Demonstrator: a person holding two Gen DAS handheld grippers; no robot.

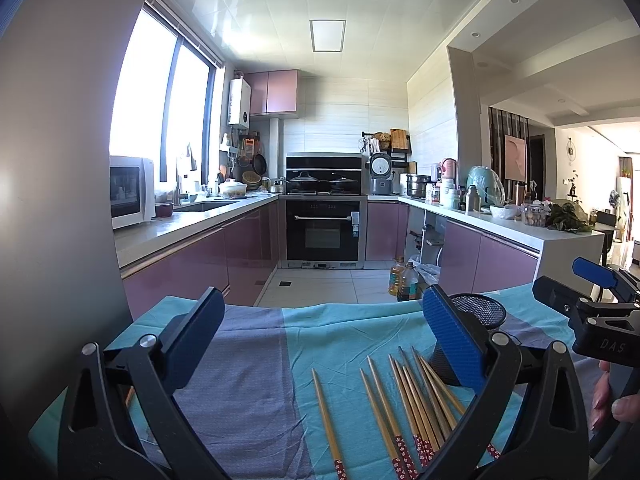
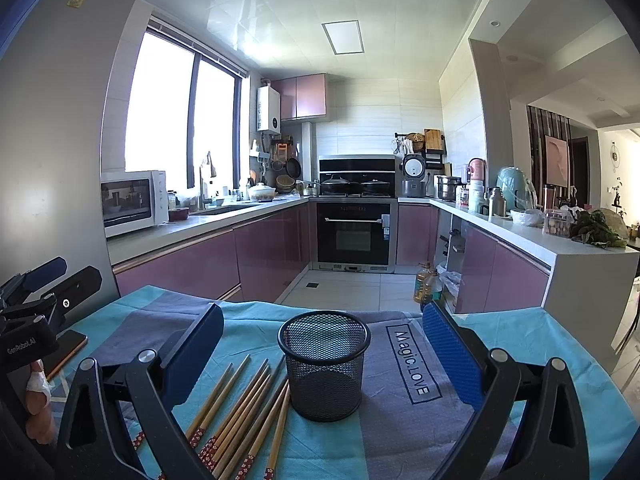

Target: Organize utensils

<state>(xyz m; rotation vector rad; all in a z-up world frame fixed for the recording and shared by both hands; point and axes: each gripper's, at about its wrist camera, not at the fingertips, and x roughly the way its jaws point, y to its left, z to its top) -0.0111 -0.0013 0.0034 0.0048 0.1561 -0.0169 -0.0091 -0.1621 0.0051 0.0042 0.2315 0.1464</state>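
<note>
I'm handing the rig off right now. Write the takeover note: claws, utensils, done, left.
Left claw: open, holding nothing, above the chopsticks.
Right claw: open, holding nothing, facing the mesh holder.
Chopsticks: all loose on the blue cloth, in a fanned bunch with patterned red ends toward you, just left of the holder; one lies slightly apart on the far left.
Mesh holder: black, upright on the cloth, nothing visible inside.
Done: nothing in the holder yet.
Left: pick up the chopsticks and stand them in the holder.

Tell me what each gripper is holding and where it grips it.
Nothing. The left gripper and right gripper are both open and empty; the chopsticks lie on the cloth.
</note>
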